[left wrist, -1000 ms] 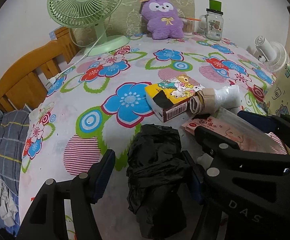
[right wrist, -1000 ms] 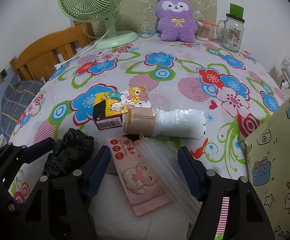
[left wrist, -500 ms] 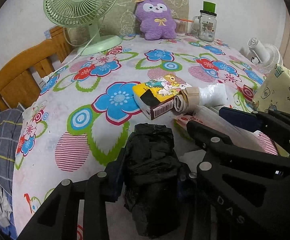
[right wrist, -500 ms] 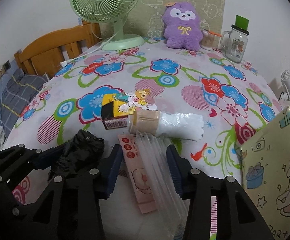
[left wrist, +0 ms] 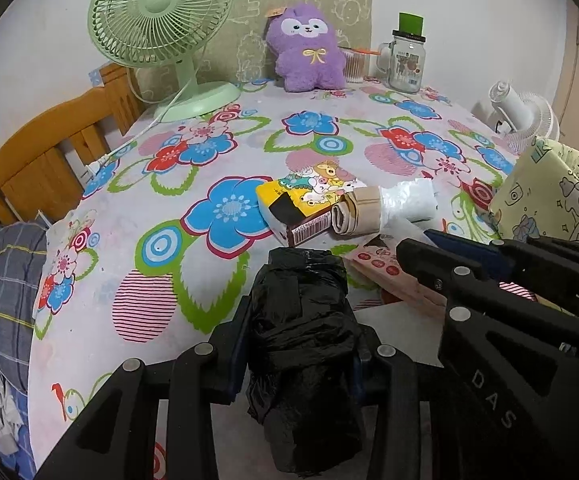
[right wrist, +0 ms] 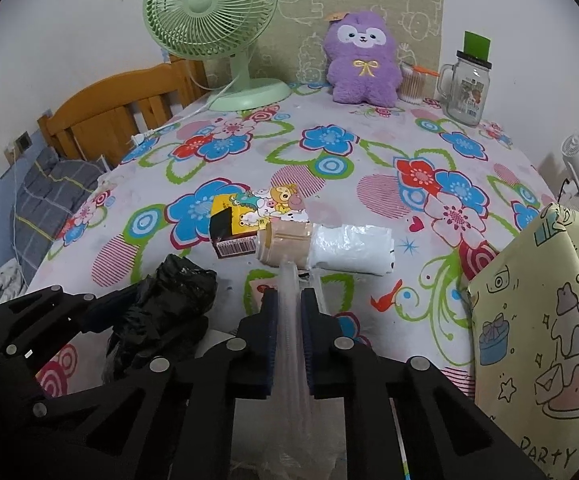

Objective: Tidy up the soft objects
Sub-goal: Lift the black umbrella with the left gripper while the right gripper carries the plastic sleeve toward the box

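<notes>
A crumpled roll of black plastic bags [left wrist: 301, 344] lies at the near edge of the flowered table, and my left gripper [left wrist: 295, 316] is shut on its middle. The same black roll [right wrist: 169, 300] shows at the left of the right wrist view. My right gripper [right wrist: 289, 304] is shut on a bundle of clear plastic bags [right wrist: 289, 320], which runs back between the blue pads. A white bag roll with a tan paper band [right wrist: 321, 246] lies just beyond it. A pink tissue pack [left wrist: 385, 270] lies under the clear bundle.
A yellow cartoon tissue box [right wrist: 249, 218] sits mid-table. A green fan [right wrist: 217, 36], a purple plush [right wrist: 363, 60] and a glass jar [right wrist: 467, 88] line the far edge. A pale green gift bag [right wrist: 541, 320] stands at the right. A wooden bed frame [left wrist: 41, 160] lies left.
Both grippers closed: the left onto the black bag roll, the right onto the clear bag bundle. Neither hand shifted much.
</notes>
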